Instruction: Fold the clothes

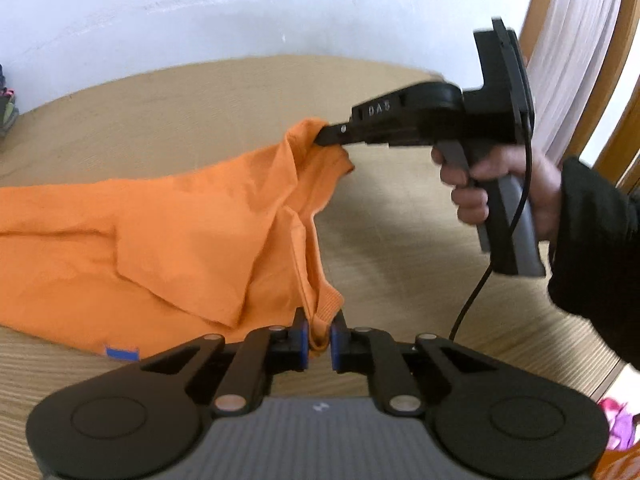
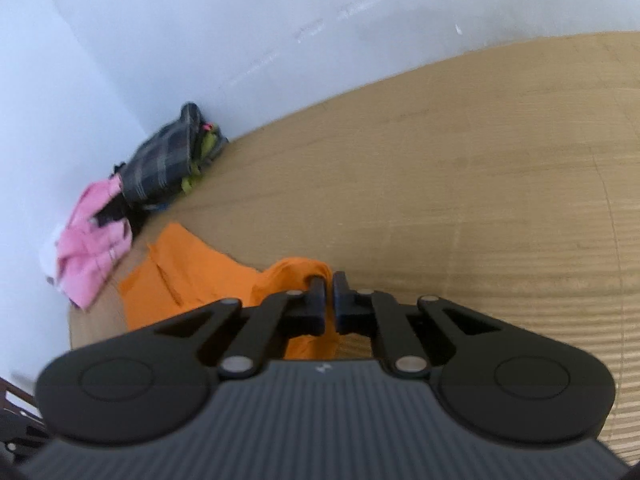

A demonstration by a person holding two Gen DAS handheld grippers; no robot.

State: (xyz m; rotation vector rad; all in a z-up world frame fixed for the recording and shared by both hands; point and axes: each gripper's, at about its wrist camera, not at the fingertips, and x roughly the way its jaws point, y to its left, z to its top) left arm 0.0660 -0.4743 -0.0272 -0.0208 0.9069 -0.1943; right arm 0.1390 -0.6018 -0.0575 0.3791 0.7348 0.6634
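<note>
Two grippers, both clamped on one orange garment [image 1: 168,240]. Left gripper [image 1: 319,340]: jaws closed on a ribbed edge of the cloth, which bunches between the blue pads [image 1: 303,338]; from there the fabric runs up and away ahead of the jaws. Right gripper [image 1: 326,136], seen side-on from the left wrist, sits ahead and slightly right of the left jaws, its jaws pinched on a gathered edge of the same garment, lifted clear of the bench [image 1: 400,260]. A hand [image 1: 496,188] in a dark sleeve holds its grip; a black cable [image 1: 480,280] hangs below. Between the two grip points the cloth hangs in a slack fold; the rest trails to the left of the jaws and lies on the wood-grain bench. A small blue tag [image 1: 122,353] shows near the garment's lower edge, left of the left jaws. Right wrist view: right gripper [image 2: 328,300] with orange cloth [image 2: 192,280] caught between the jaws and spreading left. Farther left, against the white wall [image 2: 200,20], a pink garment [image 2: 90,252] and a dark plaid one [image 2: 160,164] lie heaped together.
</note>
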